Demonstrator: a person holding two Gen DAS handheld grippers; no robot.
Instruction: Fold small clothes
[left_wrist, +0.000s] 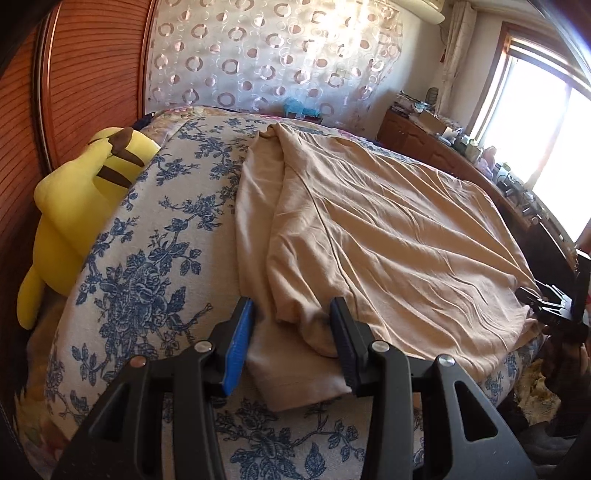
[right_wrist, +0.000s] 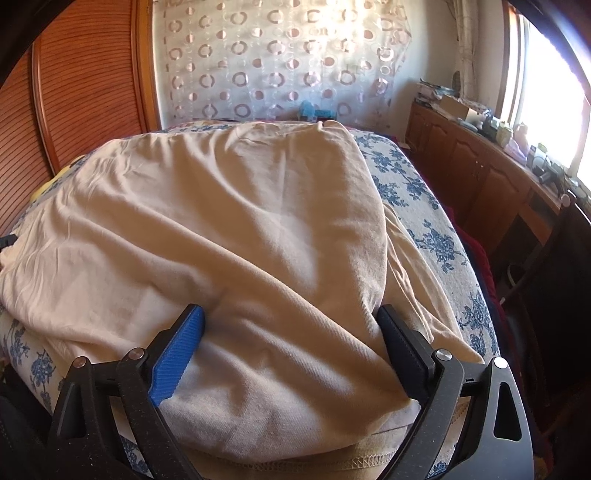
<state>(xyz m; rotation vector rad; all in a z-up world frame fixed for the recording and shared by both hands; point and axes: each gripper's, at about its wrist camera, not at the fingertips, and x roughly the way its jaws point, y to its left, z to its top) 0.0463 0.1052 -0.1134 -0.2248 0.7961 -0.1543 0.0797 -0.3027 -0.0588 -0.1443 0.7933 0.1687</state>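
both wrist views angled down over the bed (left_wrist: 140, 295) – close, sharing the beige garment (left_wrist: 369, 229)

A bed (left_wrist: 155, 258) under a blue-flowered cover fills the room. Behind it hangs a ring-patterned curtain (left_wrist: 266, 55), beside a ribbed wooden wardrobe door (left_wrist: 88, 74). Sunlight floods the window (right_wrist: 550, 85) above cluttered wooden cabinets (right_wrist: 476, 173).

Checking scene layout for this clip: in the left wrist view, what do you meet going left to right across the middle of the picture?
Wooden slatted panel → yellow plush toy → blue floral bed cover → beige garment → right gripper at the garment's edge.
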